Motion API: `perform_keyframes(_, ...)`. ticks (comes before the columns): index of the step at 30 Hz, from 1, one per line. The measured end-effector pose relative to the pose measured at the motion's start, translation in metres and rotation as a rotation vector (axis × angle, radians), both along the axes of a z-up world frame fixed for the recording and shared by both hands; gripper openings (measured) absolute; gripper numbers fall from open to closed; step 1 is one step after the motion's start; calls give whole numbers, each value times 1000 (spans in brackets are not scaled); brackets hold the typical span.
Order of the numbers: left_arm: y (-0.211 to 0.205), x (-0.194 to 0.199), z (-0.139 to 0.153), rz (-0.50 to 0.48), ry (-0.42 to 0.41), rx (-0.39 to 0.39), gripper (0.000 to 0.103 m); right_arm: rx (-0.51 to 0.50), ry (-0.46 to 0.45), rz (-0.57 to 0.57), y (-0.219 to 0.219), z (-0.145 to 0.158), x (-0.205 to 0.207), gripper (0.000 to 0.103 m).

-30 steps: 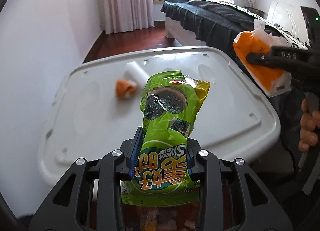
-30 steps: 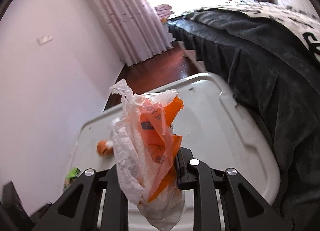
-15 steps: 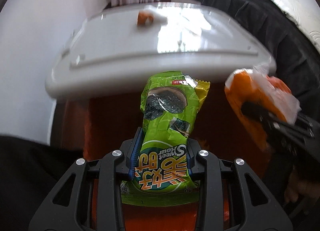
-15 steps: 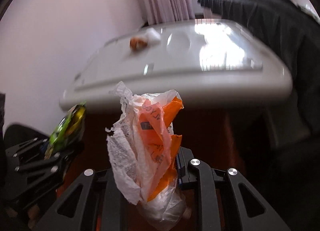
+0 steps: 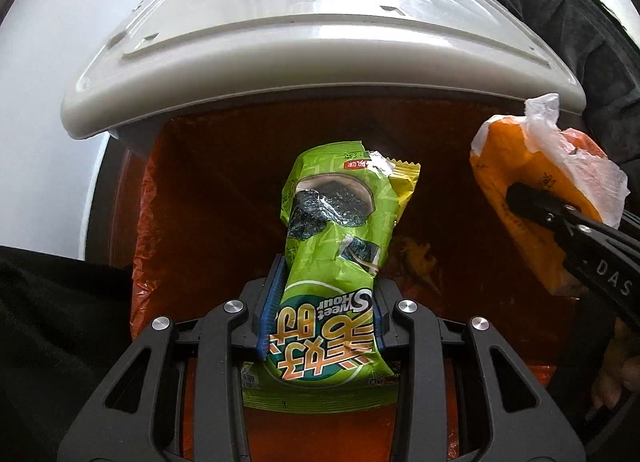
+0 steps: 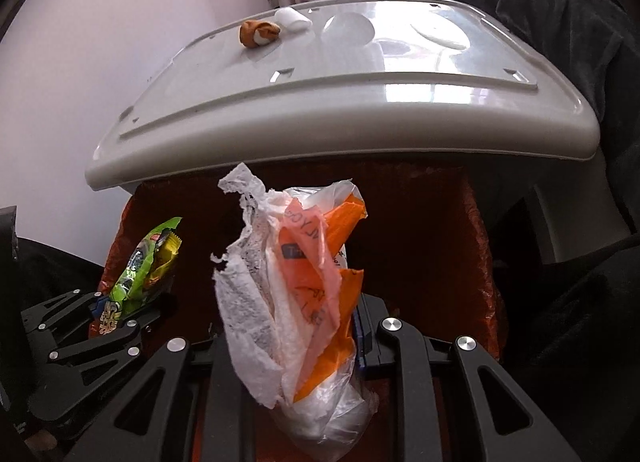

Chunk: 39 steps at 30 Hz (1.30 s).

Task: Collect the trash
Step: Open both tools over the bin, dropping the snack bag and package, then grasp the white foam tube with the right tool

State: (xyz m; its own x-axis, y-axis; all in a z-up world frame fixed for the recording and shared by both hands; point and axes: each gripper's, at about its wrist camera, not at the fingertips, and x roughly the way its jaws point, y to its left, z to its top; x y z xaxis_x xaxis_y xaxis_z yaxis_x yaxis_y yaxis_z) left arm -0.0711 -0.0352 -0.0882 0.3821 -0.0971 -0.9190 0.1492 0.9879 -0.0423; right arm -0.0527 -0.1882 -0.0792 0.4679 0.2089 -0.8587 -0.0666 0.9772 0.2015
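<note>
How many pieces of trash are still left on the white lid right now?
2: a crumpled orange-and-white wrapper and a small white wad touching it, both at the far end of the white plastic lid. More could lie past the far edge, out of view.

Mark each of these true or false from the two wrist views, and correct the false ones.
1. The left gripper is clamped on a green snack wrapper. True.
2. The right gripper is empty. False: it grips a crumpled orange and white plastic wrapper.
3. Both pieces of trash hang over an orange-lined bin. True.
4. The white lid behind the bin has nothing on it. False: a small orange and white scrap lies on it, next to a white lump.
5. The green snack wrapper already lies at the bottom of the bin. False: it is between the left gripper's pads, above the liner.
</note>
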Motion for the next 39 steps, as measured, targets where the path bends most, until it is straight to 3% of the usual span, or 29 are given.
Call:
perform_keyframes(5,0,6,-1,2,9,-2,34,-4,3,7,4,-2,5,23)
perform_keyframes(7,4,4,-2,1,10,-6,35,-3,6,4,3,-2,5,28)
perform_keyframes(8,2,3,0,-2,12,-8,38,-3,9,4,4,-2,7,37)
perform_keyframes(9,2,3,0,1,10,3,47,-9,9,-5,3,-1,7,49)
perform_keyframes(10,2,3,0,14,5,31,57,-12,0,-12,2,1,6,53)
perform_keyframes(11,3,4,1,25,-1,46,76,-14,-12,-23,0,3,6,54)
perform_keyframes(12,5,4,2,38,-11,48,80,-8,-17,-31,-2,4,5,54)
perform_keyframes(14,11,5,4,57,-14,18,80,-2,-16,-46,-6,4,5,54)
perform_keyframes(29,10,13,8,71,-10,17,80,23,-1,-57,-8,5,7,54)
perform_keyframes(35,13,22,40,62,-90,-32,80,73,-24,-41,-16,26,20,58)
perform_keyframes(39,17,58,65,100,-120,-101,81,125,-53,-24,-25,51,41,58)
